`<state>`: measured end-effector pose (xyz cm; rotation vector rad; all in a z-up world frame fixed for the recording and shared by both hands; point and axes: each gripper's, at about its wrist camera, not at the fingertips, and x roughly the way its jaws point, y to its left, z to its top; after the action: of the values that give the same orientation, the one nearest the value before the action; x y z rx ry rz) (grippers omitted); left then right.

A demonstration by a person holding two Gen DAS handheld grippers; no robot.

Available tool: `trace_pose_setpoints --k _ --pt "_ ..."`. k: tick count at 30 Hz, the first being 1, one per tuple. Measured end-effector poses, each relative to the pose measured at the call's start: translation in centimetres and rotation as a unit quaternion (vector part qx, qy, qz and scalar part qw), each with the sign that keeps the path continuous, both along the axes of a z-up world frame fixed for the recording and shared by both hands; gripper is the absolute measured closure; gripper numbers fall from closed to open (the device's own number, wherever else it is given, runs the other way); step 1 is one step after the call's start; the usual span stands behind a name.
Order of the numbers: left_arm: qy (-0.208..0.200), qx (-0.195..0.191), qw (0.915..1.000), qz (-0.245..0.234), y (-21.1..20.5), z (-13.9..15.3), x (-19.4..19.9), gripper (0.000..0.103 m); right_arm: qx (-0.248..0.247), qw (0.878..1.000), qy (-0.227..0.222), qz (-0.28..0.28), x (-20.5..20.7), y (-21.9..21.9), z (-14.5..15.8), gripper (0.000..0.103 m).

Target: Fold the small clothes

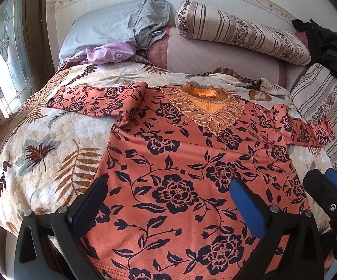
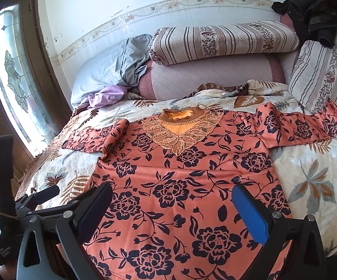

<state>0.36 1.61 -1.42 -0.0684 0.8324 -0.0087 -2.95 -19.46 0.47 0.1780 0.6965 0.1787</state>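
Note:
An orange blouse with dark flowers (image 1: 180, 163) lies flat, face up, on the bed, its lace collar (image 1: 205, 107) at the far end and both sleeves spread out; it also shows in the right wrist view (image 2: 180, 182). My left gripper (image 1: 168, 184) is open and empty above the blouse's lower left part near the hem. My right gripper (image 2: 172, 193) is open and empty above the lower right part. The right gripper's fingers (image 1: 331, 186) show at the right edge of the left wrist view, and the left gripper's fingers (image 2: 42, 194) at the left of the right wrist view.
A leaf-patterned quilt (image 1: 47, 144) covers the bed. At the far end lie a grey pillow (image 1: 112, 25), a purple cloth (image 1: 108, 52), a striped bolster (image 1: 238, 32) and dark clothes (image 1: 327, 44). A window (image 2: 12, 81) is on the left.

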Motion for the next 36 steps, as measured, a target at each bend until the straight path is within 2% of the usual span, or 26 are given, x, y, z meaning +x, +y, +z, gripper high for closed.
trace_pose_setpoints --k 22,36 --pt "-0.002 0.003 1.0000 0.003 0.0 0.5 0.2 0.000 -0.004 1.000 0.020 -0.017 0.7 -0.6 -1.1 0.000" --pt "0.007 0.013 0.9999 0.000 -0.5 -0.3 1.1 0.000 0.003 0.999 0.029 -0.014 1.5 -0.7 -2.1 0.000"
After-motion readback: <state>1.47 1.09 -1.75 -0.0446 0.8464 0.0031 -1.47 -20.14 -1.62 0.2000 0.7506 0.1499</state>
